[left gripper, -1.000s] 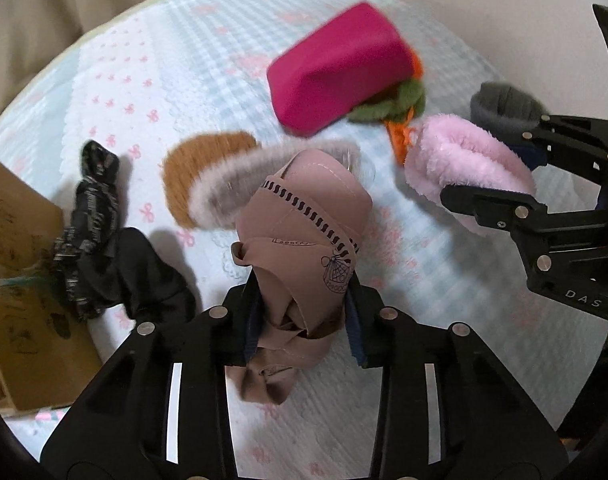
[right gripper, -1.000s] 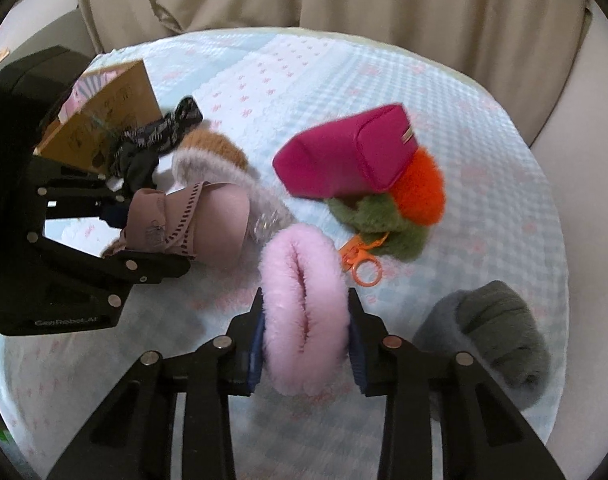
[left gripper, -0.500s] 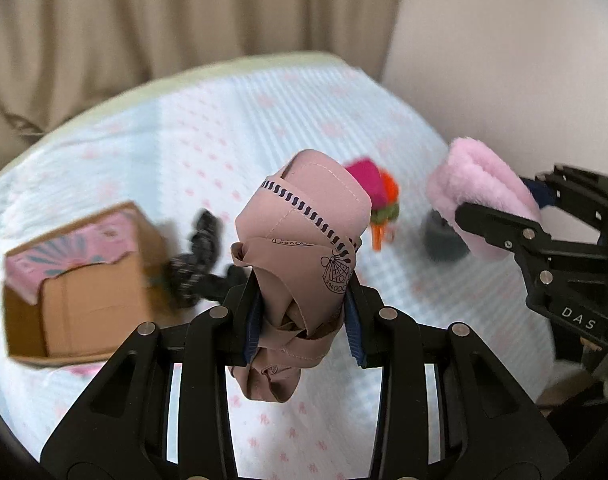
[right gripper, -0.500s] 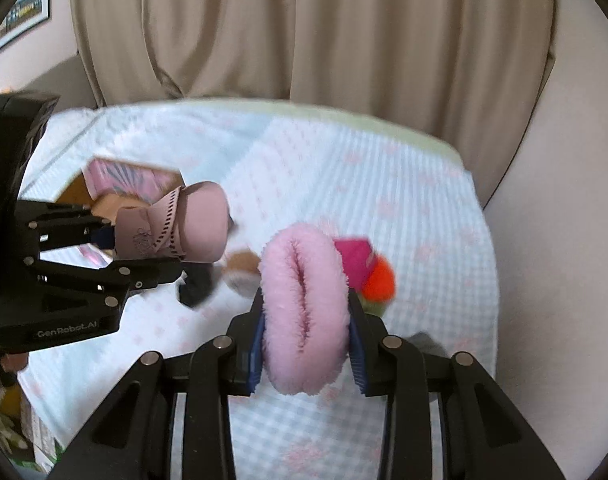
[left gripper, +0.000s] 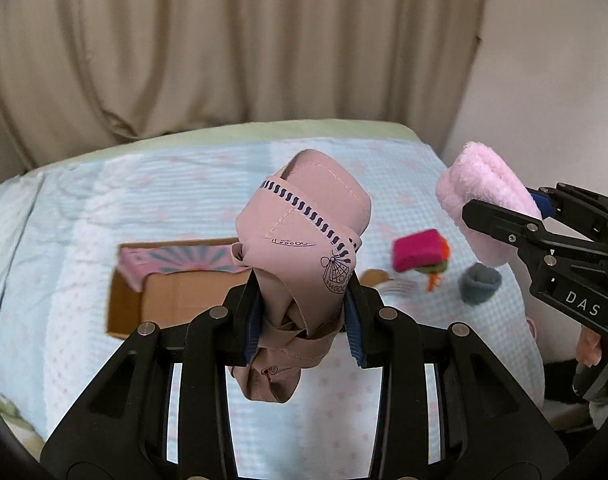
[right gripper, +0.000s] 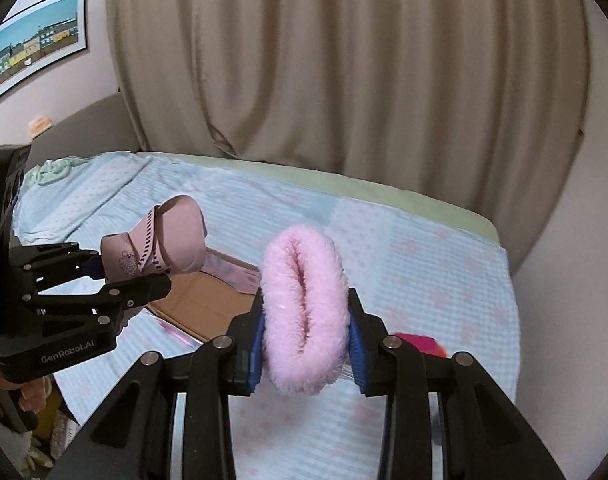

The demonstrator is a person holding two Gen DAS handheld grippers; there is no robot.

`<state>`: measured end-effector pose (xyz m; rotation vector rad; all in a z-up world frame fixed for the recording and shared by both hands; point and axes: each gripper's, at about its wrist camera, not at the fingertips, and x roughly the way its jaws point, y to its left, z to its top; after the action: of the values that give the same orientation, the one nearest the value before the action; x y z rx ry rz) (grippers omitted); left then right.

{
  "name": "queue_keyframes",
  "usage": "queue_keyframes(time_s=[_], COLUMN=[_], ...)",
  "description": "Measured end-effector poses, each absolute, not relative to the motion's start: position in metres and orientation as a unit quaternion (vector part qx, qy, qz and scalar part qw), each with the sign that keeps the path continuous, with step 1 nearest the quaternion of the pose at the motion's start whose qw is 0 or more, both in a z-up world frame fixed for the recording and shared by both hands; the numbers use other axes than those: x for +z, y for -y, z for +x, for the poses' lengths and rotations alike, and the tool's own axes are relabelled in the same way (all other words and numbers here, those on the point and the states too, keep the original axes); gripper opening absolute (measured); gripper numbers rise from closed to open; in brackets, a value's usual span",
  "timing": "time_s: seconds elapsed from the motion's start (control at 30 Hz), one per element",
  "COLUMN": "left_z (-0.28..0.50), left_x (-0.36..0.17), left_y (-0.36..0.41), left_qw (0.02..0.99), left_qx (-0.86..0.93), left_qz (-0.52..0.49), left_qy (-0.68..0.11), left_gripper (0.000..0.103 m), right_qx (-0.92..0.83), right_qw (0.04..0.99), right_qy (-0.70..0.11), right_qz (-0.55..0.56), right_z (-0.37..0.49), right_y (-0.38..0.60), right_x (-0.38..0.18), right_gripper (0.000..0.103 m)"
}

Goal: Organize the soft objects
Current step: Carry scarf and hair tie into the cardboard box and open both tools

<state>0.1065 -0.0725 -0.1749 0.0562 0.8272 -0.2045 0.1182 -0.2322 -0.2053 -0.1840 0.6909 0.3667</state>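
In the left wrist view, the left gripper [left gripper: 304,320] is clamped on a folded dusty-pink cloth bag [left gripper: 304,236] with a dark stitched trim, held in the air above the bed [left gripper: 84,216] (a pale blue cover with faint pink dots). Under it on the bed lies an open cardboard box [left gripper: 176,300] with a pink patterned flap. To the right lie a magenta pouch [left gripper: 416,250], a grey woolly item [left gripper: 480,284] and, between box and pouch, a brown furry piece [left gripper: 378,278], blurred. At the right edge the right gripper [left gripper: 516,220] holds a fluffy pink earmuff [left gripper: 484,200].

In the right wrist view, the right gripper [right gripper: 306,340] is closed tight on the fluffy pink earmuff [right gripper: 304,304], its pads [right gripper: 258,344] pressing the pile, well above the bed [right gripper: 444,248]. To the left the left gripper [right gripper: 116,276] grips the cloth bag [right gripper: 172,240] over the cardboard box [right gripper: 208,300]. The magenta pouch [right gripper: 418,342] peeks out lower right. Beige curtains [right gripper: 344,80] hang behind.
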Motion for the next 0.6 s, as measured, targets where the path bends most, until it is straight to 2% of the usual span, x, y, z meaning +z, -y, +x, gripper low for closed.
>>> queue_keyframes(time_s=[0.3,0.6], left_z=[0.121,0.161], left_x=[-0.167,-0.200], left_y=[-0.035,-0.133], left_qw=[0.908,0.889], left_qx=[-0.076,-0.113], left_qz=[0.014,0.018], left_qy=[-0.411,-0.444], left_gripper=[0.031,0.031], right_qx=[0.179,0.135], right_qw=[0.910,0.895], right_qy=[-0.365,-0.423], right_qz=[-0.079,-0.048], right_z=[0.133,0.173], right_y=[0.137,0.055], right_x=[-0.210,-0.250], right_gripper=[0.032,0.032])
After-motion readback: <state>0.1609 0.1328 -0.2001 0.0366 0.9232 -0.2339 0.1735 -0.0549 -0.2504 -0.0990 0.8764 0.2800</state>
